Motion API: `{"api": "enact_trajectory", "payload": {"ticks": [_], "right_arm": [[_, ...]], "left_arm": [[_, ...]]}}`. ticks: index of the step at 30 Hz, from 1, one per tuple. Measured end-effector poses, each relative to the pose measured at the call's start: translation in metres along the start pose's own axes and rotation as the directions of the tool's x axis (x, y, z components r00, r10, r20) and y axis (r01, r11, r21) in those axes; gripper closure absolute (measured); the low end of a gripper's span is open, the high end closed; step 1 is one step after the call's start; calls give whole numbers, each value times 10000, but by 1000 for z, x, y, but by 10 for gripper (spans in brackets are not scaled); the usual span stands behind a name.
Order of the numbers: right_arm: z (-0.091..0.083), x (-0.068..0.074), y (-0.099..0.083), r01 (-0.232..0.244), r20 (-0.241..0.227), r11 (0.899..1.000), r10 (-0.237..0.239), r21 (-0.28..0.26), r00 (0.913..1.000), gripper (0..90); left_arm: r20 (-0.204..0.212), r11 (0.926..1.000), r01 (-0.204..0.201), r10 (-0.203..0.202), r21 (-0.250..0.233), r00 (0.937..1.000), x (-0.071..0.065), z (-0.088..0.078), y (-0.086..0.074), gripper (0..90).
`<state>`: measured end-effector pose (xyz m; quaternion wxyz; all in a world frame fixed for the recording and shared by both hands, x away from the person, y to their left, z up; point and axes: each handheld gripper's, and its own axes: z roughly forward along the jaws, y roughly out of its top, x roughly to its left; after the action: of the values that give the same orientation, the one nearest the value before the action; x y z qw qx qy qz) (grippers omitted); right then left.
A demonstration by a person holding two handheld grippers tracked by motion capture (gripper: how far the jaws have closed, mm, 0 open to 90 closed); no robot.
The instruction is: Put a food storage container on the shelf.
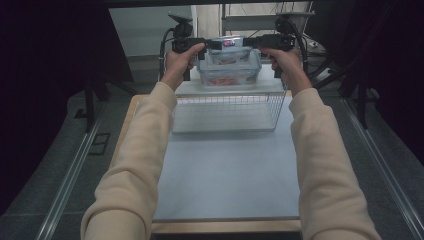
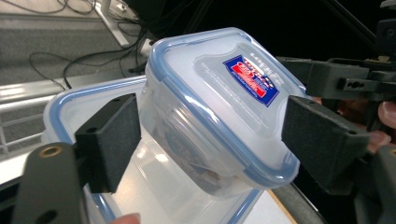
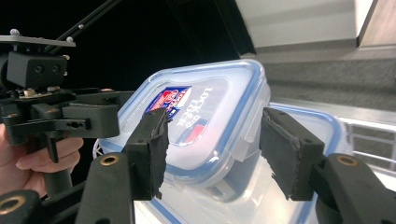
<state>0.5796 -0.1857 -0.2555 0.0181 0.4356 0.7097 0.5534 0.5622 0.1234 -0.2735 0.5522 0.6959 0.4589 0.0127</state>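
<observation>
Left gripper view: the left claw (image 2: 215,137) stands wide, its black foam pads either side of the small clear plastic box with blue-sealed lid and red-and-blue label (image 2: 224,107). No pad is plainly pressing on it. The small box sits tilted, its low corner down inside the larger open clear plastic tub with blue rim (image 2: 60,106).

Right gripper view: the right claw (image 3: 212,149) straddles the opposite lid edge at a middling gape. I cannot tell whether its pads bite or merely flank the box.

Risks, as judged:
- With the left side slack, a tilted box leaning on the tub wall could slide or tip over the rim if the right claw pulls away or nudges it.
- Smooth plastic and a rounded lid edge give a poor purchase, so a one-sided pinch may let the box pivot.
- A push down on the high corner could rock the tub, which stands raised at the far end.

High view, near to far:
- cream sleeves
- pale grey tabletop (image 1: 225,175) with a wooden edge, bare in front
- white wire basket (image 1: 227,107), nothing visible in it
- tub and small box just beyond it on a white ledge, with both claws at their sides

Room: grey floor, metal floor rails on both sides, dark drapes, stands and loose cables farther back.
</observation>
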Motion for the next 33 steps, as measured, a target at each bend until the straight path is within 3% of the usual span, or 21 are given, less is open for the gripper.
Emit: {"api": "enact_trajectory", "payload": {"ticks": [8, 10, 13, 17, 21, 27, 33], "right_arm": [[-18, 7, -8, 449, 236, 9990, -450, 49, 9987, 417], [-23, 9, -11, 555, 330, 9984, -558, 108, 9979, 416], [-31, 12, -15, 622, 367, 9981, -623, 16, 9974, 414], [-41, 16, -22, 632, 498, 9980, -629, -56, 9968, 411], [-48, 18, -28, 641, 489, 9979, -638, -39, 9968, 411], [-44, 17, -35, 715, 413, 9972, -723, 213, 9965, 410], [-42, 14, -38, 744, 258, 9967, -752, 311, 9968, 409]], "left_arm": [[-158, 9977, -484, 477, -481, 9987, -11, -25, -12, 218], [-154, 9967, -575, 567, -566, 9983, -15, -33, -20, 288], [-324, 9951, -939, 929, -308, 9951, -22, -37, -29, 449], [-216, 9908, -1310, 1318, 345, 9910, -29, -28, -39, 705], [-276, 9840, -1613, 1637, 754, 9861, -36, -13, -44, 845], [-402, 9820, -1649, 1691, 926, 9848, -40, 7, -42, 866], [-416, 9817, -1656, 1701, 937, 9845, -38, 12, -40, 872]]}}
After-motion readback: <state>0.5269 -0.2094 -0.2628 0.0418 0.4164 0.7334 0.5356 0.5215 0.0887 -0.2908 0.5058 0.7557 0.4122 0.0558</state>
